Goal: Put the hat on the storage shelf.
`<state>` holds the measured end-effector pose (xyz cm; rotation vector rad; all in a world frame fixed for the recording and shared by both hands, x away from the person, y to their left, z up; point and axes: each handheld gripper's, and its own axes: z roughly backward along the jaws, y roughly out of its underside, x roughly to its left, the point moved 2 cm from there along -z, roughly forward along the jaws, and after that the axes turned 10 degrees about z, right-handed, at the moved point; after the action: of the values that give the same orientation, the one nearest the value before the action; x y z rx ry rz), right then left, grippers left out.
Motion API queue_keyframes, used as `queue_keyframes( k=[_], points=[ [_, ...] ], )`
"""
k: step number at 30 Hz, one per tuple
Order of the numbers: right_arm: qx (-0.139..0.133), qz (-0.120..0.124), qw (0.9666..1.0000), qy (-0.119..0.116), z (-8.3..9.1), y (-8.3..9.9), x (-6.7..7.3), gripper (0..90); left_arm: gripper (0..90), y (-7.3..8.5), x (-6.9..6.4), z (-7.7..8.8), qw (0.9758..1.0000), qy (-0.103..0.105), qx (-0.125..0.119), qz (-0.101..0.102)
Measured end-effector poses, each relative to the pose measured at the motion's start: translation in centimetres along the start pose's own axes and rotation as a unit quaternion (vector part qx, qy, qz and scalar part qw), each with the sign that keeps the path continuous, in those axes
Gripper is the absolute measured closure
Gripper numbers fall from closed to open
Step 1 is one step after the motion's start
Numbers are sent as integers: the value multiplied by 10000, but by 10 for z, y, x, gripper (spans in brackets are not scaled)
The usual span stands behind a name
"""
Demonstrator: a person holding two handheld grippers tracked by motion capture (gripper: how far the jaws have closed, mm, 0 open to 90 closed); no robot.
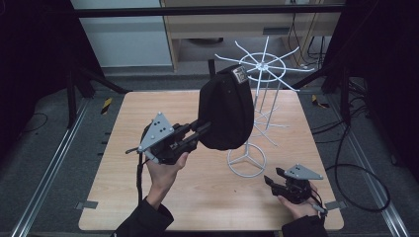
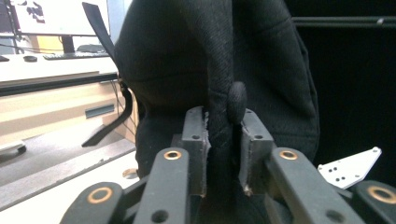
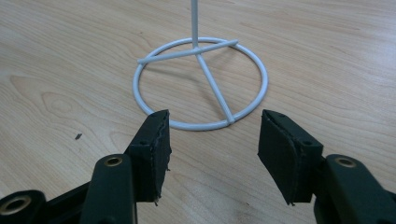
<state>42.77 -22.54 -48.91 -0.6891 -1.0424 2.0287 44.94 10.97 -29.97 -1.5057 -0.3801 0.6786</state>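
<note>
1. Two hand-held grippers are at work: the left hand-held gripper (image 1: 197, 133) is clamped on a black cap (image 1: 225, 108), held in the air above the wooden bench (image 1: 128, 163), just beside the white wire hat stand (image 1: 257, 98).
2. Seen in the left gripper view, the jaws pinch a fold of fabric at the cap's (image 2: 219, 70) crown, right by its top button (image 2: 236, 101).
3. By the look of it, the cap is light and soft; the cloth sags and could slip, so a bite on the seam or the stiffer brim would likely hold better.
4. The right hand-held gripper (image 3: 212, 135) rests low near the bench edge, jaws wide and holding nothing, facing the stand's ring base (image 3: 201, 123).
</note>
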Motion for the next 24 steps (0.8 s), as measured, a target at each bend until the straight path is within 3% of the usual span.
queue_keyframes(
  k=[8, 9, 11, 16, 20, 24],
  points=[
    [-23, -24, 10000, 0, 0, 0, 0, 430, 492, 6, -2, 9, 9997, -193, 116, -125],
    [-23, -25, 10000, 2, 0, 0, 0, 429, 492, 7, -1, 13, 9996, -235, 138, -121],
    [-7, -17, 10000, 26, 0, 0, 0, 425, 409, 11, 4, 25, 9994, -293, 179, -89],
    [-11, -49, 10000, 24, 1, 0, 0, 418, 345, 19, 10, 40, 9986, -431, 302, -62],
    [-20, -55, 10000, 56, 1, 1, 0, 400, 294, 35, 21, 58, 9966, -658, 493, -35],
    [-27, -58, 9999, 102, 0, 1, -1, 380, 260, 67, 43, 78, 9910, -1015, 868, 72]
  ],
)
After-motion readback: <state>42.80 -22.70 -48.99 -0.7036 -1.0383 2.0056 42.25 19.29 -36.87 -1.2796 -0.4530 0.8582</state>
